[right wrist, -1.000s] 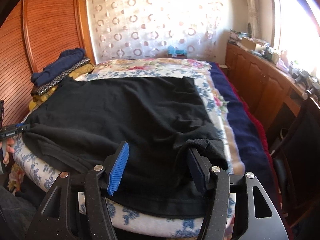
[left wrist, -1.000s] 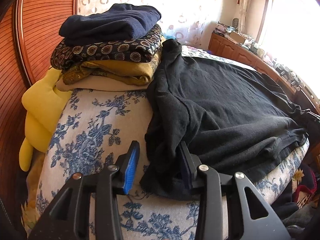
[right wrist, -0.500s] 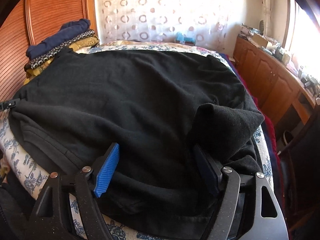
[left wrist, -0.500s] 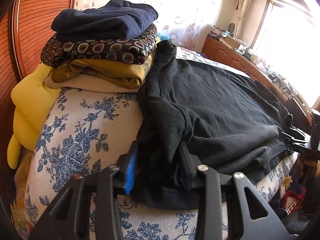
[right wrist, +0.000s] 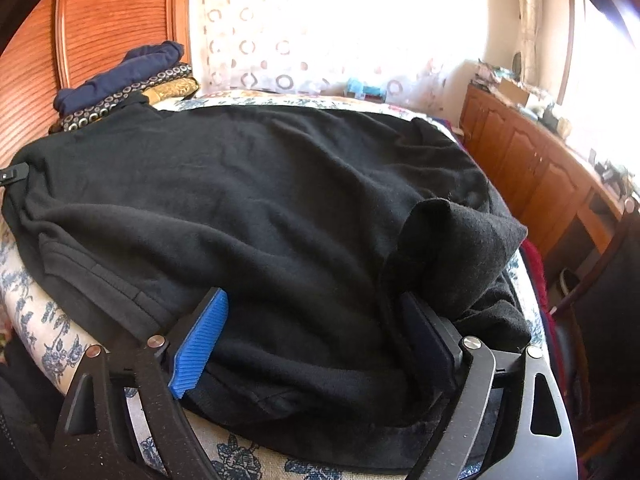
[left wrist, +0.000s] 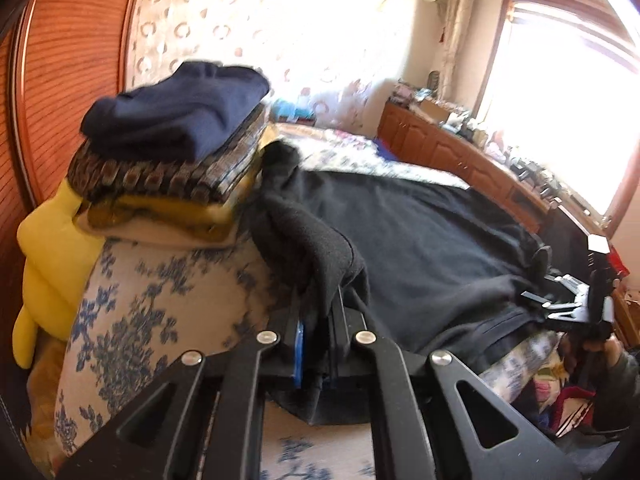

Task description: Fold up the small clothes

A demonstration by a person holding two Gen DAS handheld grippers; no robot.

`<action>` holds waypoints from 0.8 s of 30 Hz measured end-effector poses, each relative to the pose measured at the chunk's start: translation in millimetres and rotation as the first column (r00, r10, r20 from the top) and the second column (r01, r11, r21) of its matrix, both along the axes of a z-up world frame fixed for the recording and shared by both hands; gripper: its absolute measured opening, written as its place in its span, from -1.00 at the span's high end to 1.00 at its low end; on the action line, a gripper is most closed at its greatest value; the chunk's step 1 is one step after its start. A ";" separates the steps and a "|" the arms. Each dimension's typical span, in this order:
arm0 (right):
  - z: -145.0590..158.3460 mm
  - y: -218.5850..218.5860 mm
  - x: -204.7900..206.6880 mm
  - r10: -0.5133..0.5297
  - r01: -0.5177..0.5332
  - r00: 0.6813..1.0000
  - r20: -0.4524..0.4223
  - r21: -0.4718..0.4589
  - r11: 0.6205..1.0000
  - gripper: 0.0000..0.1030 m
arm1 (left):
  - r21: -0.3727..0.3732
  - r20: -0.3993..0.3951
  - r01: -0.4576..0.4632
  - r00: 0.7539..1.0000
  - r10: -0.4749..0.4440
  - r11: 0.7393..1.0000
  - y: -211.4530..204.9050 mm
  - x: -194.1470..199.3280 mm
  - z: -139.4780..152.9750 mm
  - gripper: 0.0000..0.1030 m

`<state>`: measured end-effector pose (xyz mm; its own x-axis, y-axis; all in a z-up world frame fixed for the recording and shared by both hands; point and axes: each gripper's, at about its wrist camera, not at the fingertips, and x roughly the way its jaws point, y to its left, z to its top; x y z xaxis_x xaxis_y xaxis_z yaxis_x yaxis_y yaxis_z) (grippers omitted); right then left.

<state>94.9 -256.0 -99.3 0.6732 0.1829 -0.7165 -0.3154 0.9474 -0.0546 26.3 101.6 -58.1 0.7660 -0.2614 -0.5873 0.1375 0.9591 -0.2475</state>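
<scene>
A black sweater (right wrist: 256,200) lies spread over the floral bed cover (right wrist: 36,320); it also shows in the left wrist view (left wrist: 432,236). My left gripper (left wrist: 318,344) is shut on the sweater's near left corner, and the cloth bunches up between the fingers. My right gripper (right wrist: 316,340) is open, its blue pad (right wrist: 198,348) and dark pad (right wrist: 424,340) straddling the sweater's near right edge, with a raised fold (right wrist: 460,236) over the right finger. The right gripper also shows far right in the left wrist view (left wrist: 576,304).
A stack of folded clothes (left wrist: 176,148), navy on top, sits at the bed's far left by the wooden headboard (left wrist: 60,80). A yellow cushion (left wrist: 48,264) hangs beside it. A wooden cabinet (right wrist: 532,160) runs along the right under the window.
My left gripper has shut on the sweater's corner and lifted it a little. My right gripper has pushed further onto the sweater's edge and stays open.
</scene>
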 end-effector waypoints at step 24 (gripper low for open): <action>31.9 -47.4 -26.4 -0.020 0.018 0.999 0.042 0.057 0.998 -0.22 | 0.052 0.115 0.309 0.943 -0.313 0.950 -150.3 52.2 71.7 0.91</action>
